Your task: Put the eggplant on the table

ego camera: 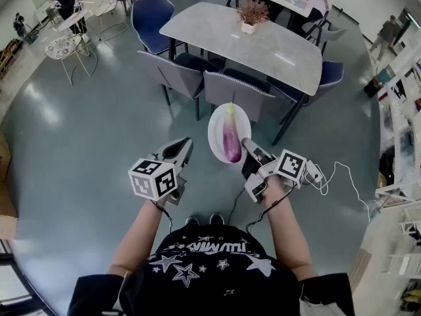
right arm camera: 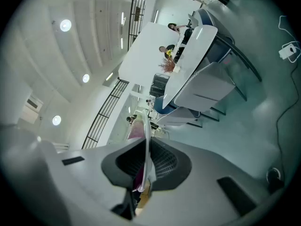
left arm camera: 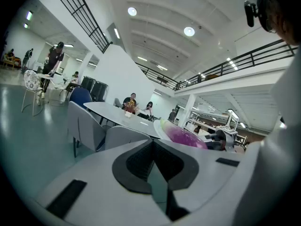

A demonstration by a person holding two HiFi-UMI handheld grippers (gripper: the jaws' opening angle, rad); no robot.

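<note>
**Eggplant riding on a plate, short of the table**
The right gripper (ego camera: 247,145) is clenched on the rim of the plate (ego camera: 214,133) at frame centre. The eggplant (ego camera: 231,140) lies just left of its jaws, long axis pointing up-frame toward the table (ego camera: 263,45) — well apart. The left gripper (ego camera: 184,143), lower left, is closed on nothing.

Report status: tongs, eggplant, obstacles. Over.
Left tongs shut, empty. Right tongs shut on plate rim. Eggplant lying on plate, carried, short of table. Chairs line table's near edge.
</note>
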